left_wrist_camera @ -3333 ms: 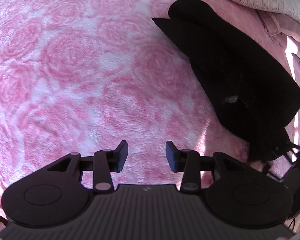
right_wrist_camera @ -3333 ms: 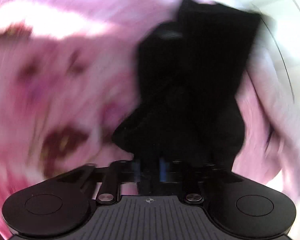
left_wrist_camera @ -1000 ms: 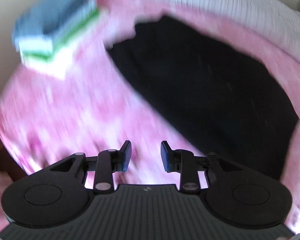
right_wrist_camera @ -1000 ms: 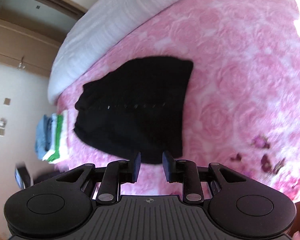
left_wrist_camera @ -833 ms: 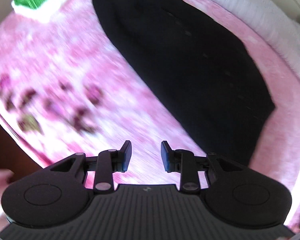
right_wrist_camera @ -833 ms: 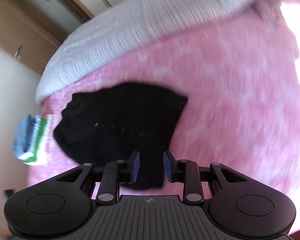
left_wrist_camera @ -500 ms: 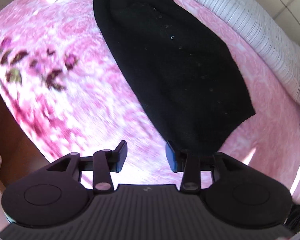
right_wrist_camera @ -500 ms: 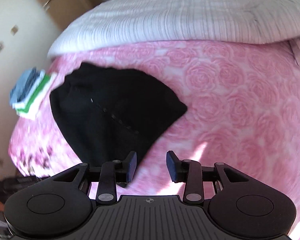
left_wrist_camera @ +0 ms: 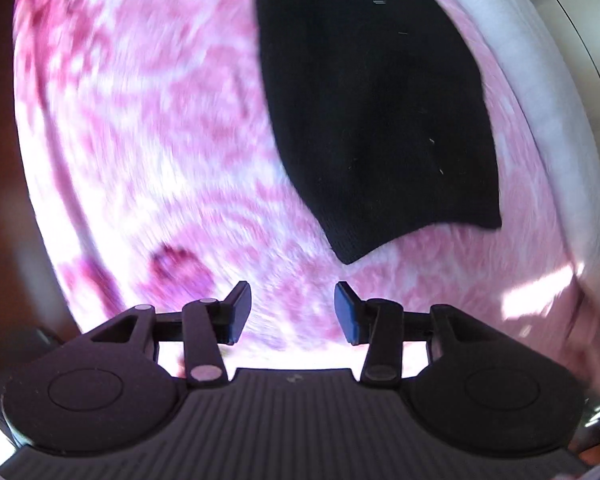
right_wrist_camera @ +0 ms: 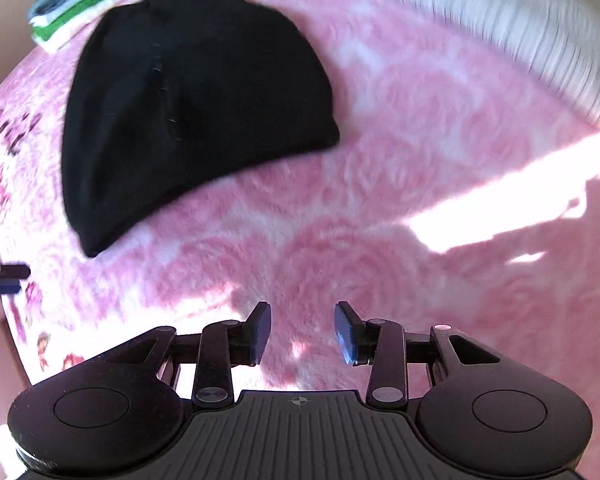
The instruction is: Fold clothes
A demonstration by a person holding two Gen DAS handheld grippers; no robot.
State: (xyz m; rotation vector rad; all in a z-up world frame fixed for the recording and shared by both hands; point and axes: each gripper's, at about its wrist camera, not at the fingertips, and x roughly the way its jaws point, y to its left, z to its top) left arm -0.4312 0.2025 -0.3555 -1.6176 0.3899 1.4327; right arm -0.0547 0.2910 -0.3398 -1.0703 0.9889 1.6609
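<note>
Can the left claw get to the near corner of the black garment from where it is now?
Probably yes. The left claw is open and empty, and only bare pink blanket lies between it and the nearest corner of the black garment, just ahead and slightly right. Nothing blocks the way.

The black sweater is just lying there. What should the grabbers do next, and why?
Probably bring the left gripper forward to the near corner of the black sweater. Both it and the right gripper are open and empty, and the sweater lies flat on the pink blanket, so nothing is gripped yet.
</note>
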